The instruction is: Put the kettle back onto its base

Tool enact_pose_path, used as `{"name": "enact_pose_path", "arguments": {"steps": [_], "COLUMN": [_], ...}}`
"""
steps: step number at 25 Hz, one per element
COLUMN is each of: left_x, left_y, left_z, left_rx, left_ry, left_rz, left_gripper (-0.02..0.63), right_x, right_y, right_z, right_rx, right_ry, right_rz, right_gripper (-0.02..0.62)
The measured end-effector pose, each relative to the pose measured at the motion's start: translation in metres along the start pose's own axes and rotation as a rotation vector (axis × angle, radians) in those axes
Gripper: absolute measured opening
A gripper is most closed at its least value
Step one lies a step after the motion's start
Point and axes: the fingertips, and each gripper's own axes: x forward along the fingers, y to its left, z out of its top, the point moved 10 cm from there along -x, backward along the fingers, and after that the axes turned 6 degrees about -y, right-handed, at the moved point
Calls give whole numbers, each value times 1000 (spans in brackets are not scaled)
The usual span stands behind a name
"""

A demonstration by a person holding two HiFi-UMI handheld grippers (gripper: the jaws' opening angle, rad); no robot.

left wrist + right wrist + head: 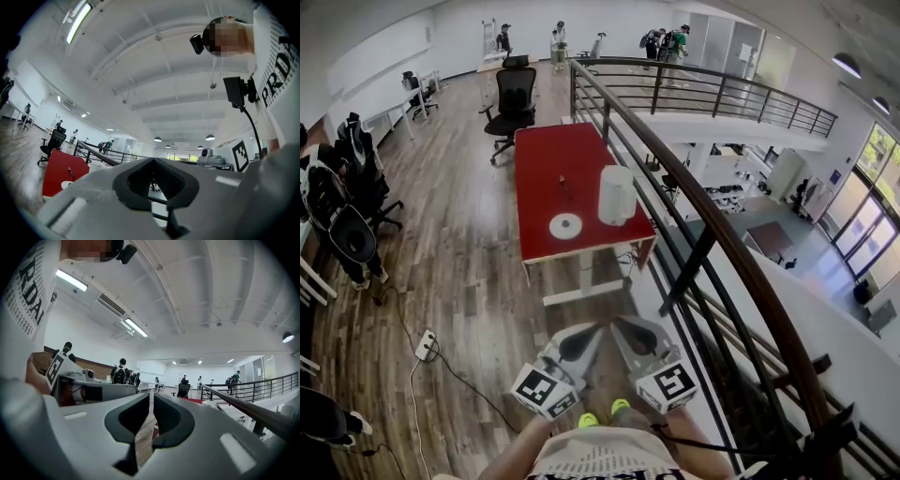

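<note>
- Kettle [616,195]: white and upright, it stands on the red table [546,150], close to the table's right edge and toward the end nearest me.
- Base [565,225]: a flat white disc on the same table top, just left of the kettle and slightly nearer the table's near end. The two sit apart, so the kettle is not on it.
- A small dark thing [563,185] stands on the table, further in than the base. I cannot make out what it is.
- My left gripper [152,160] is held well short of the table's near end, over the wood floor [459,253]. Its jaws are together at the tips and nothing is caught between them.
- My right gripper [152,394] is just beside the left one, equally far from the table. Its jaws are all but together, with only a thin slit between them and nothing in it.
- In the head view, both marker cubes show on the near side of the grippers, away from the table.
- A dark railing [703,234] runs along the table's right side.
- A black office chair [514,98] stands at the table's far end.
- A white power strip [426,345] lies on the floor, left of the table's near end.
</note>
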Motion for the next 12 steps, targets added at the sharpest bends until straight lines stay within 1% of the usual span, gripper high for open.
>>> {"name": "enact_pose_path", "arguments": {"steps": [8, 12], "left_x": [11, 22], "left_y": [6, 13], "left_z": [-3, -5], "left_rx": [-12, -4], "left_ry": [-6, -1], "left_rz": [26, 45], "left_gripper": [-8, -8], "right_x": [7, 13], "right_y": [-18, -32], "right_z": [-7, -11], "right_rx": [28, 40], "right_ry": [25, 31], "right_rz": [6, 14], "right_gripper": [31, 31]}}
